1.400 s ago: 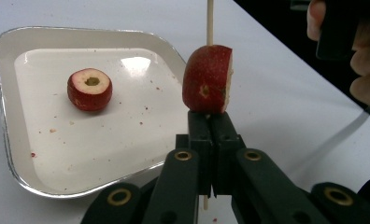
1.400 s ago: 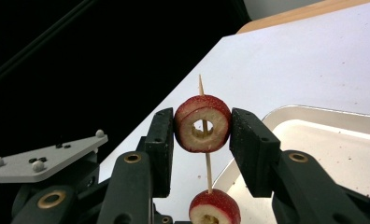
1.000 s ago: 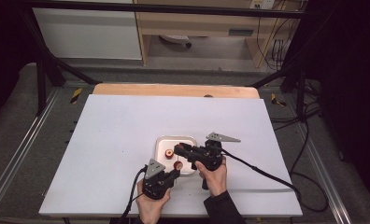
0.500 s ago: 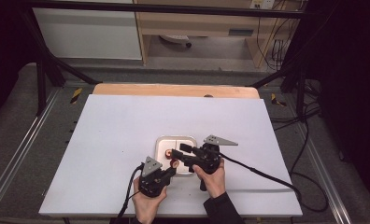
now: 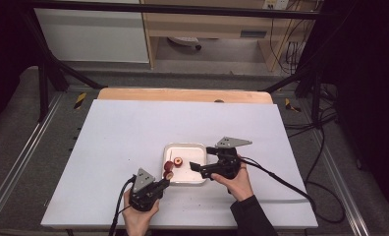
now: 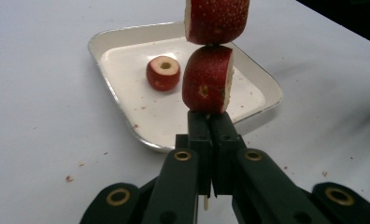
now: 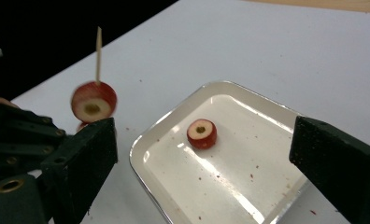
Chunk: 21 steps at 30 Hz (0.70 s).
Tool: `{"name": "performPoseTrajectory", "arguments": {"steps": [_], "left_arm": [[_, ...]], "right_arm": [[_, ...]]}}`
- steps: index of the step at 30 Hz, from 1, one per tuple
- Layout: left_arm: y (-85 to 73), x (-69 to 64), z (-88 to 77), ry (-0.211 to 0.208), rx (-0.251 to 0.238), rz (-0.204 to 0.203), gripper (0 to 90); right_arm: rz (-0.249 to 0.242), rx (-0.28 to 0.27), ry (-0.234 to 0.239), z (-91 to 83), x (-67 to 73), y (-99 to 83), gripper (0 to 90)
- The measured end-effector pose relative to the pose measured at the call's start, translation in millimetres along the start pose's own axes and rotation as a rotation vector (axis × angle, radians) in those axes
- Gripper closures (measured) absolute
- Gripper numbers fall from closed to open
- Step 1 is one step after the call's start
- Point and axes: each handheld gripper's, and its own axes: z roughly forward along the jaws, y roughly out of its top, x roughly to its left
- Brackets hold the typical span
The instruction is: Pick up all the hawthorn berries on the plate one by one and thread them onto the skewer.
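A white tray (image 5: 198,147) lies at the table's near middle, also seen as tray (image 6: 122,112) and tray (image 7: 141,154). One red fruit slice (image 5: 178,161) with a cored middle rests in it: slice (image 6: 163,72), slice (image 7: 202,133). My left gripper (image 5: 159,187) is shut on a thin wooden skewer (image 7: 98,46) that carries two red slices, lower slice (image 6: 207,79) and upper slice (image 6: 216,18), held at the tray's near left corner. My right gripper (image 5: 201,158) sits at the tray's right side. Its jaws have just been opening and stand wide with nothing between them (image 7: 211,158).
The white table top (image 5: 133,128) spreads left and behind the tray. A wooden board edge (image 5: 182,94) runs along the back. Cables (image 5: 281,177) trail from the right gripper toward the right. Red crumbs dot the table near the tray.
The right gripper's jaws have opened wide. The left gripper has drawn back to the left with the skewer and its slices, away from the right gripper.
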Motion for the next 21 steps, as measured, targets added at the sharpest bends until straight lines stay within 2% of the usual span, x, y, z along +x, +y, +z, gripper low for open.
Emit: {"name": "performPoseTrajectory", "arguments": {"steps": [2,5,10,17,21], "left_arm": [[0.1,4.4,-2.3,-0.009,-0.014,0.003,88.6],[-1.0,7.7,-7.8,0.01,0.001,-0.002,88.6],[-3.4,14.1,-11.8,0.015,0.009,-0.008,88.6],[-6.7,22.7,-14.4,0.029,0.014,-0.018,88.5],[-7.6,25.8,-15.7,0.029,0.014,-0.021,88.5]], "right_arm": [[-0.017,0.04,-0.023,2.1,-1.3,1.7,8.4],[-0.056,0.111,-0.05,8.9,-0.2,5.9,8.4],[-0.095,0.201,-0.066,26.1,3.5,13.6,8.4],[-0.133,0.304,-0.062,48.8,4.7,27.0,10.0],[-0.193,0.383,-0.054,62.4,5.4,32.5,14.8]]}}
